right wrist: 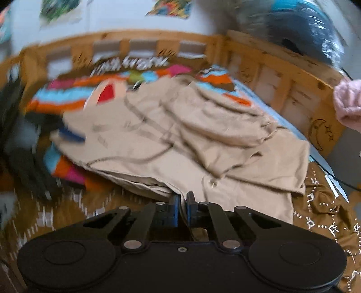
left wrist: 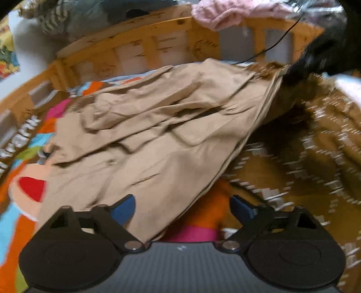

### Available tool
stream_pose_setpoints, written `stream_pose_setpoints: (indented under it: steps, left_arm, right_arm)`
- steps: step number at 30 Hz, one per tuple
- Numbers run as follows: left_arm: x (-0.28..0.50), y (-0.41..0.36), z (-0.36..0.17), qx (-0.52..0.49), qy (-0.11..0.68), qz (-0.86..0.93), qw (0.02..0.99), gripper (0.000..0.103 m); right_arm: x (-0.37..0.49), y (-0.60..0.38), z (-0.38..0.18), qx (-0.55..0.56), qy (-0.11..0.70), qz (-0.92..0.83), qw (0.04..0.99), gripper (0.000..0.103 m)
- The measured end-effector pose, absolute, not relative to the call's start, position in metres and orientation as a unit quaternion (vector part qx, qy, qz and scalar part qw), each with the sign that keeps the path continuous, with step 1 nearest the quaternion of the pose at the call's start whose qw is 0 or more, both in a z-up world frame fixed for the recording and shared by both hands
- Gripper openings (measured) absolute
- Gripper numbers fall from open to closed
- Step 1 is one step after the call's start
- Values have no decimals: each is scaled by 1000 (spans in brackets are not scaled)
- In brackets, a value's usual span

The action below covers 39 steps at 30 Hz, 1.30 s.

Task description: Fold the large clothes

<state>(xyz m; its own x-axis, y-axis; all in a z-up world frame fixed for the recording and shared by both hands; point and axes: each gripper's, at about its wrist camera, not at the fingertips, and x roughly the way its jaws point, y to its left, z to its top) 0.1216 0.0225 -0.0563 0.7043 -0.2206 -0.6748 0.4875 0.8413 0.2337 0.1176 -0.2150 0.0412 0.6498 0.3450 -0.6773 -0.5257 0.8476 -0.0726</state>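
Note:
A large beige garment [left wrist: 158, 126] lies crumpled on a colourful bedspread [left wrist: 29, 184]. My left gripper [left wrist: 183, 208] hovers open over the garment's near hem, and the cloth's edge runs between its blue fingers [left wrist: 126, 208] without being pinched. At the top right of the left wrist view, the black right gripper [left wrist: 300, 67] holds a corner of the garment raised, so the cloth slopes up towards it. In the right wrist view the right gripper [right wrist: 182, 202] is shut on the near edge of the beige garment [right wrist: 180, 135]. The left gripper's blue fingers [right wrist: 72, 135] show blurred at the garment's far left.
A wooden slatted bed rail [left wrist: 140, 45] runs round the far side, also seen as the rail [right wrist: 282, 74]. A pink fluffy cloth [left wrist: 225, 13] hangs over it. A brown patterned blanket [left wrist: 304, 157] covers the near right, and a black cable [left wrist: 282, 38] crosses behind.

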Motion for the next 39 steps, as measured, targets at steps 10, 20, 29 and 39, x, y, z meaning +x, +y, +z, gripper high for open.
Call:
stream_pose_setpoints:
  steps: [10, 20, 29, 39]
  left_arm:
    - [139, 104, -35, 223, 340, -89, 909, 63]
    - [153, 122, -30, 184, 369, -103, 905, 14]
    - [150, 122, -21, 175, 358, -102, 912, 7]
    - [119, 137, 40, 154, 316, -138, 926, 3]
  right_arm:
    - [104, -219, 18, -150, 365, 251, 884, 6]
    - [67, -212, -37, -267, 386, 251, 847, 49]
    - [58, -252, -56, -357, 369, 138, 847, 7]
    - [49, -284, 64, -296, 340, 168, 877, 1]
